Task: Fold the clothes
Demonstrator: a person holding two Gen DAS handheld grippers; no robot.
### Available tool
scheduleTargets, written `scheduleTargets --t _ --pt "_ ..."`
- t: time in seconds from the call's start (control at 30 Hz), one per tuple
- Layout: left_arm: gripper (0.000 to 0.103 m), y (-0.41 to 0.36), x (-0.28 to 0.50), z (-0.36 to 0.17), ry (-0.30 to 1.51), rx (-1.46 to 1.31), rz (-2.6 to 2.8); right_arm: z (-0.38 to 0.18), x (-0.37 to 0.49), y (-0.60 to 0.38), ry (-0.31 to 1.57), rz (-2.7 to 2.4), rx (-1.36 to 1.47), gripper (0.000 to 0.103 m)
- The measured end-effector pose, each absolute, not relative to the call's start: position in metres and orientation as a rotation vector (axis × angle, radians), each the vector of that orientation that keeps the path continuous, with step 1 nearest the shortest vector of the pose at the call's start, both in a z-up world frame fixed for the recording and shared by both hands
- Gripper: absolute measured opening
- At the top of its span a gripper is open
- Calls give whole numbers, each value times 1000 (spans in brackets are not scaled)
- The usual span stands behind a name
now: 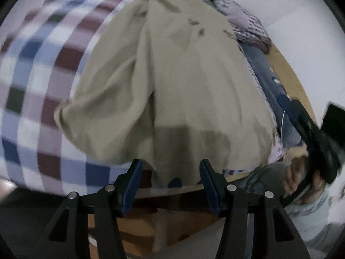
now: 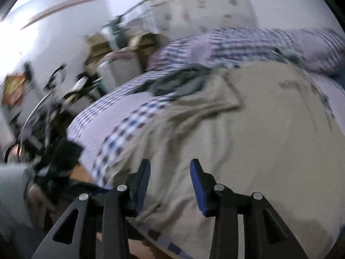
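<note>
A beige garment [image 1: 176, 86] lies spread on a checked cloth [image 1: 43, 75] that covers the surface. Its near edge hangs over the front, just beyond my left gripper [image 1: 171, 165], which is open with nothing between its blue pads. In the right wrist view the same beige garment [image 2: 248, 133] fills the right half, creased and partly folded over at its far left corner. My right gripper [image 2: 170, 165] hovers open over its near edge, holding nothing. The other gripper [image 1: 319, 142] shows at the right of the left wrist view, held by a hand [image 1: 295, 177].
A blue denim garment [image 1: 271, 90] lies right of the beige one, beside the wooden edge [image 1: 286, 71]. A dark grey garment [image 2: 183, 84] sits at the far side on the checked cloth [image 2: 120, 125]. Blurred clutter [image 2: 64, 99] and a pale wall stand at left.
</note>
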State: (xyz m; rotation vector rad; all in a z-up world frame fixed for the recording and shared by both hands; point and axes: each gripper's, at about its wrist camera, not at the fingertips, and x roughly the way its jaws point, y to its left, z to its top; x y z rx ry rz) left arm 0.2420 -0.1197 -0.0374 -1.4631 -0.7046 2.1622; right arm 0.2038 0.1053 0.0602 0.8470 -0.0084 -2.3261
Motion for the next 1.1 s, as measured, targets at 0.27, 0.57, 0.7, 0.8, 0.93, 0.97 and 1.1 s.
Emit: scheduleTargets --t 0.27,0.57,0.7,0.8,0.93,0.97,1.1 --pt "7 -139 253 -28 -966 -1297 2072 47 247 54 347 -2161 775 42" --pt "5 -158 252 -38 -1066 -1349 2081 8 289 10 728 -2118 711 45" --pt "35 -165 249 -43 -1087 -1388 2096 -18 287 -3 855 -2089 726 44" --pt "58 -158 244 -44 -1118 -1354 2084 -32 281 -9 892 -2084 742 42" --pt "59 -153 239 -47 -1125 -1365 2077 -34 267 -5 892 -2153 779 2" --pt "59 -151 238 -48 -1127 -1369 2075 -29 260 2 834 -2180 804 0" --pt "59 -149 239 -51 -1113 -1385 2072 -10 228 35 524 -2276 917 1"
